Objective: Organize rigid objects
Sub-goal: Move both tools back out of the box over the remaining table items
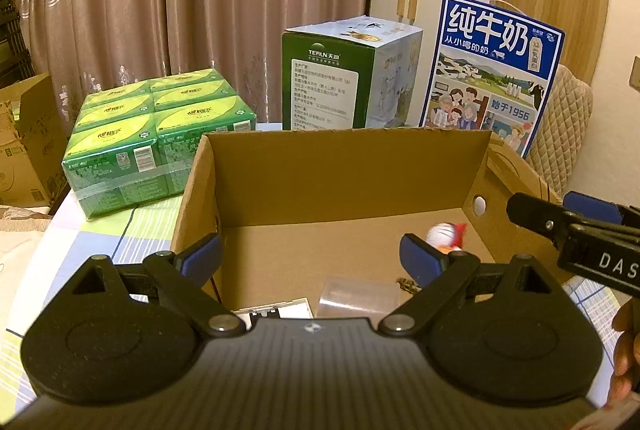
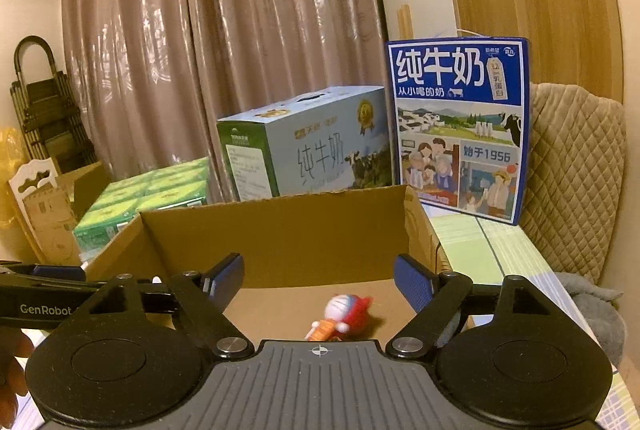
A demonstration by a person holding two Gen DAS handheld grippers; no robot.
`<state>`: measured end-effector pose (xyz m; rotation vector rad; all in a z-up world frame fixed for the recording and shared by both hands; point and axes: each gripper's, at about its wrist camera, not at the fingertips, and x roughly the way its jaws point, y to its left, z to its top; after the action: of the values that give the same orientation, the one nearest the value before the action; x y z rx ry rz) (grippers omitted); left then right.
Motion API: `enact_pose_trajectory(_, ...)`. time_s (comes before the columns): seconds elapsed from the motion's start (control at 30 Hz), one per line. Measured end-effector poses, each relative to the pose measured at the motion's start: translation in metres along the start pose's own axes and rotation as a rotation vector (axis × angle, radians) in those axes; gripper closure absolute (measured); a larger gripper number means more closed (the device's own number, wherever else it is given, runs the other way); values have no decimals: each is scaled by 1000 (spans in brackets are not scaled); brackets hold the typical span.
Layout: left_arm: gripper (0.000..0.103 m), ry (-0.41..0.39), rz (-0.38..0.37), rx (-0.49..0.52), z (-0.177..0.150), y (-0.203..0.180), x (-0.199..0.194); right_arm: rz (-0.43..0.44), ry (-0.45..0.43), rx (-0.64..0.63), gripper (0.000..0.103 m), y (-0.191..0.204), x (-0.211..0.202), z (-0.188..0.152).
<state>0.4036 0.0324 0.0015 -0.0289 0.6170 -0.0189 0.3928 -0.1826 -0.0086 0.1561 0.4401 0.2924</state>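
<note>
An open cardboard box (image 1: 340, 189) stands on the table in front of both grippers. A small toy figure (image 2: 344, 314), white-headed with red and orange parts, lies blurred on the box floor; it also shows in the left wrist view (image 1: 444, 236). My right gripper (image 2: 320, 276) is open just above and behind the toy, its blue pads apart from it. My left gripper (image 1: 310, 254) is open over the box's near edge and holds nothing. Below it lie a clear plastic cup (image 1: 360, 296), a white flat item (image 1: 276, 310) and a small brown piece (image 1: 408, 285).
Behind the box stand a green pack of tissues (image 1: 152, 133), a green-and-white milk carton case (image 1: 348, 77) and a blue milk case (image 1: 496, 77). A quilted chair back (image 2: 576, 169) is at the right. The right gripper's body (image 1: 580, 230) reaches in over the box's right wall.
</note>
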Motion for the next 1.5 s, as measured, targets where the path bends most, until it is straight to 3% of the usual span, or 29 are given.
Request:
enact_pose_trajectory(0.63,10,-2,-7,-8,1,1,-5,-17,-4,-32,24,2,-5,-2)
enact_pose_trajectory(1.03,10,-31,-2,0,-5,4,-39,-31,-35,-59,24,7,-45,-11)
enact_pose_trajectory(1.23,10,-34,3,12,-28,12,-73,-47,38,-60,24,-6,-81,-40)
enact_pose_trajectory(1.5,10,18,12,-37,-85,32,-119,-50,110,-22,24,-14,-131,-72)
